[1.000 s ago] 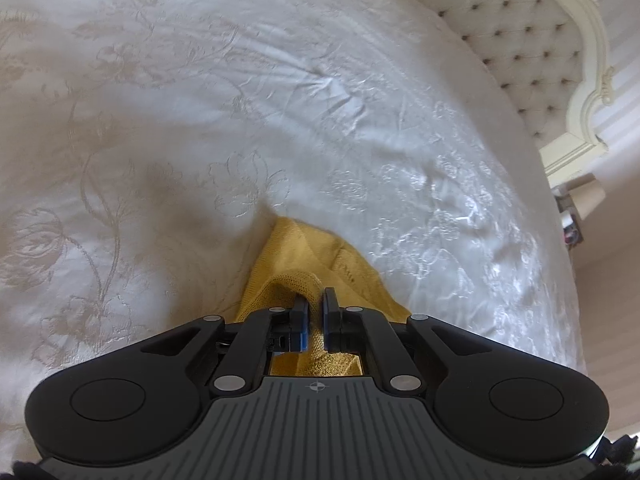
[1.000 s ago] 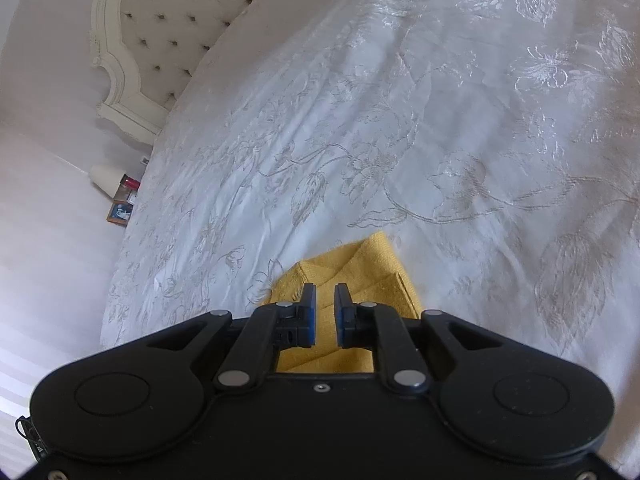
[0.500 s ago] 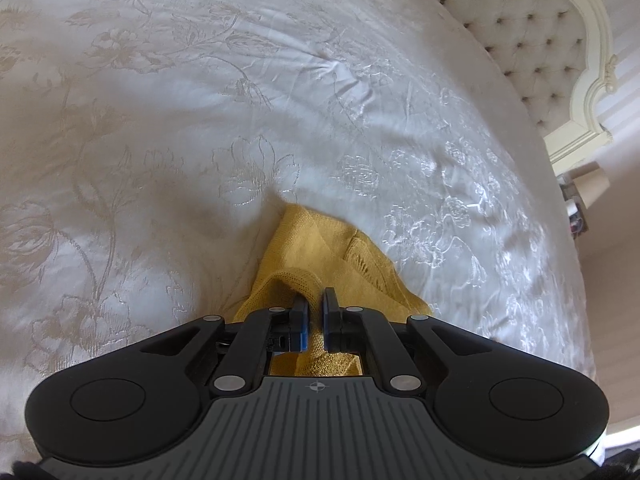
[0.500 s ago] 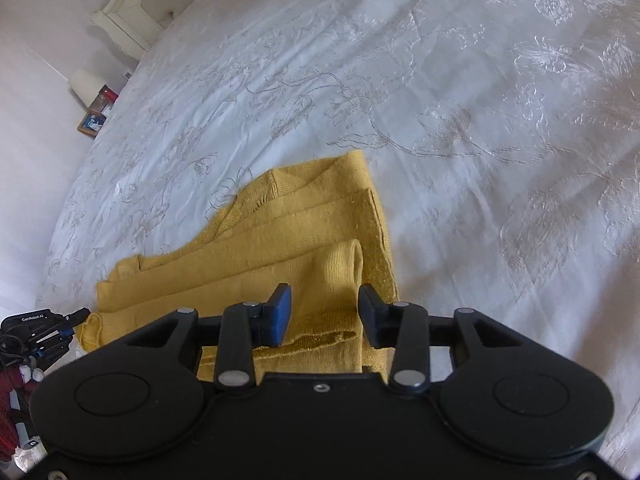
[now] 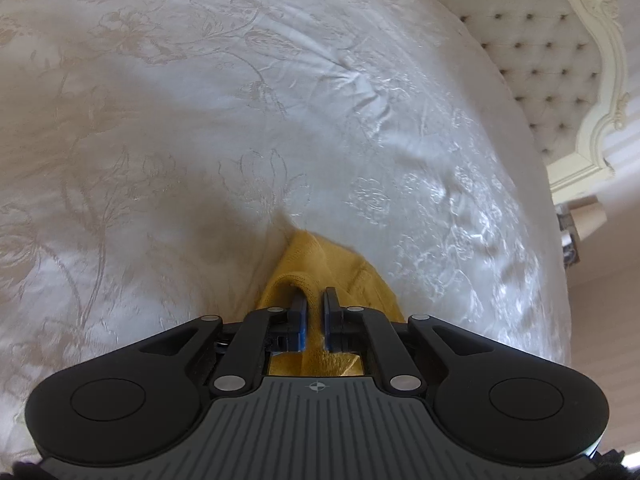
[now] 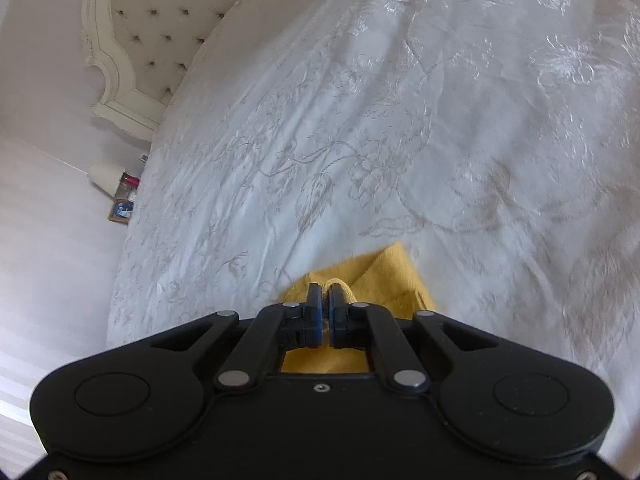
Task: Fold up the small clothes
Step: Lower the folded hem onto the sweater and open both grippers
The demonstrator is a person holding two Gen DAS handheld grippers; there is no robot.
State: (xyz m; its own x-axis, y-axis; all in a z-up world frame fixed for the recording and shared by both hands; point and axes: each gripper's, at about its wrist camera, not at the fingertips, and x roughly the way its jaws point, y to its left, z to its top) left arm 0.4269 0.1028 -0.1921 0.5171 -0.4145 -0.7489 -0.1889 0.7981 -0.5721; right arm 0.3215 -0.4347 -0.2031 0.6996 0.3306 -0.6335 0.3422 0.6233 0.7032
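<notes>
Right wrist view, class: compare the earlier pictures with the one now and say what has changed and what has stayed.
Half a second ago the right gripper stood open over the spread yellow knit garment. Now it is shut on a fold of it, close above the cloth. The left gripper's jaws are opening slightly, with yellow cloth between them. The white embroidered bedspread and tufted headboard stay as they were.

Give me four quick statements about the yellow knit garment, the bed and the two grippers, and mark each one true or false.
1. The yellow knit garment lies on a white embroidered bedspread. True.
2. The right gripper stands wide open, clear of the cloth. False: it is shut on a fold of it.
3. A tufted headboard shows past the bed. True.
4. The left gripper holds a blue sock. False: yellow knit sits between its fingers, which are opening.
</notes>
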